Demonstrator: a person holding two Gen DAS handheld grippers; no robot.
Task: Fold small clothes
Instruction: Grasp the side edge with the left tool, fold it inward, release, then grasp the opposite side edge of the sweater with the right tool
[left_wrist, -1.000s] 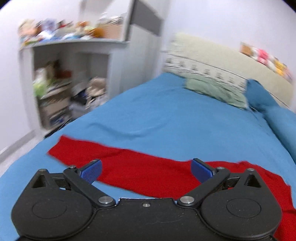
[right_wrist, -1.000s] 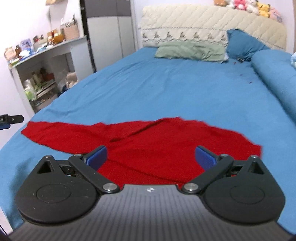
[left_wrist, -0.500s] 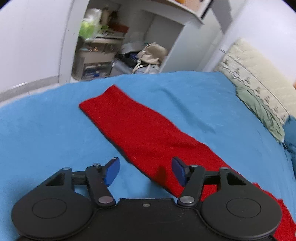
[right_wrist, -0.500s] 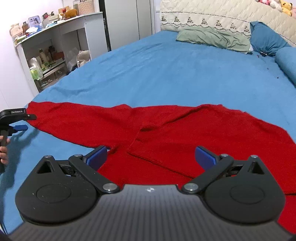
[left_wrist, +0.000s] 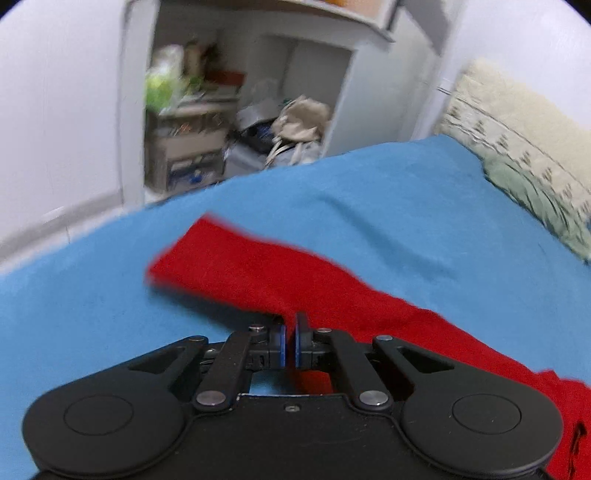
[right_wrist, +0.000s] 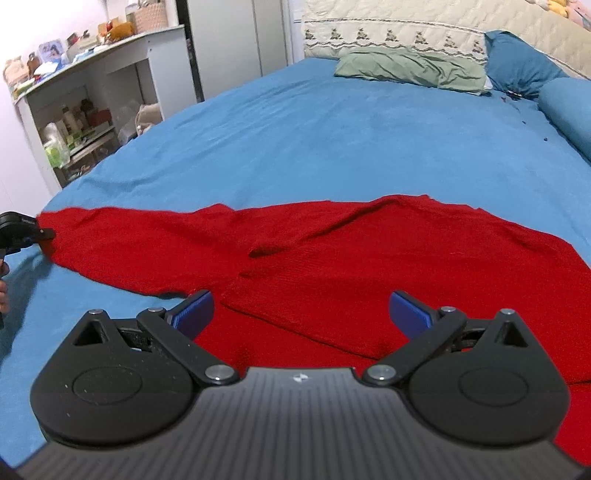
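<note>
A red knit garment (right_wrist: 332, 266) lies spread on the blue bedsheet (right_wrist: 332, 140), one long sleeve (right_wrist: 122, 240) stretched out to the left. In the left wrist view my left gripper (left_wrist: 290, 345) is shut on the near edge of that sleeve (left_wrist: 258, 280). The left gripper also shows at the left edge of the right wrist view (right_wrist: 18, 232), at the sleeve's end. My right gripper (right_wrist: 299, 314) is open and empty, hovering over the garment's near body part, where a fold lies across the middle.
A green pillow (right_wrist: 410, 68), a blue pillow (right_wrist: 517, 70) and a cream headboard (right_wrist: 424, 29) are at the far end. White shelves full of clutter (right_wrist: 85, 110) stand beyond the bed's left edge.
My left gripper has closed on the sleeve's edge; it was open half a second ago. The right gripper has come lower and closer over the garment and stays open.
</note>
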